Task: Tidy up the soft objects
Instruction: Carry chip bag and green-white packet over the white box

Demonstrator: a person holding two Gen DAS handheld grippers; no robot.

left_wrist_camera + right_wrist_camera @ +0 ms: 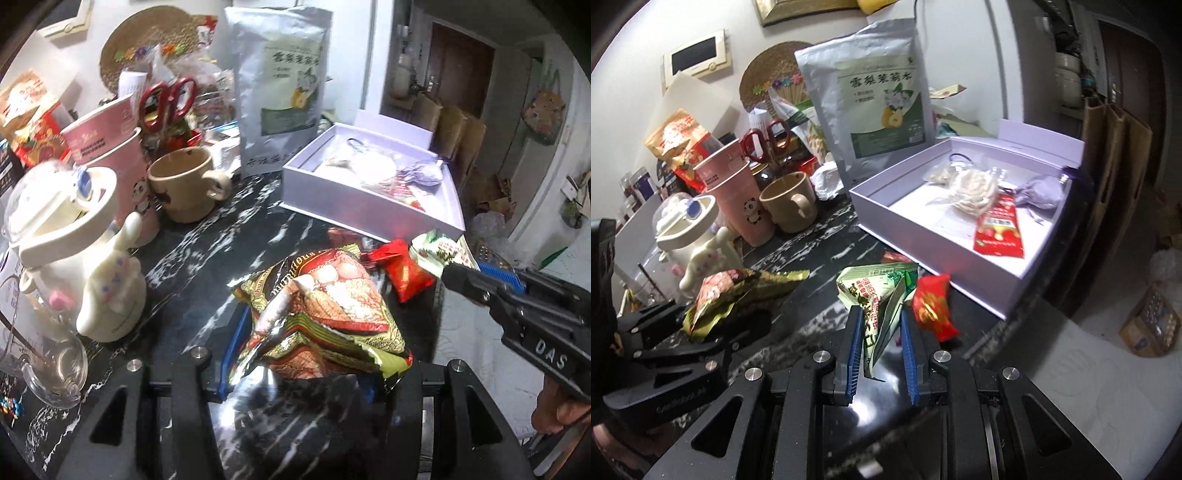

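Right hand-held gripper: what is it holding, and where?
The right hand-held gripper pinches the green-and-white snack packet by its near end.

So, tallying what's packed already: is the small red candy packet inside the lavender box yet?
No, the red candy packet lies on the dark table, outside the lavender box.

Two tongs show: the left gripper (303,354) closed on one brown packet (325,310), the right gripper (882,332) closed on one green packet (879,291). One red packet (932,310) lies just right of the right tongs. Ahead of them sits one box (934,240) holding one red sachet (999,230), one lilac pouch (1039,194) and one pale round (971,192). Beyond stands one silver bag (871,99). Left of the tongs: two stacked pink cups (738,192), one tan mug (788,205), one pair of scissors (766,140), one white bottle (685,229).
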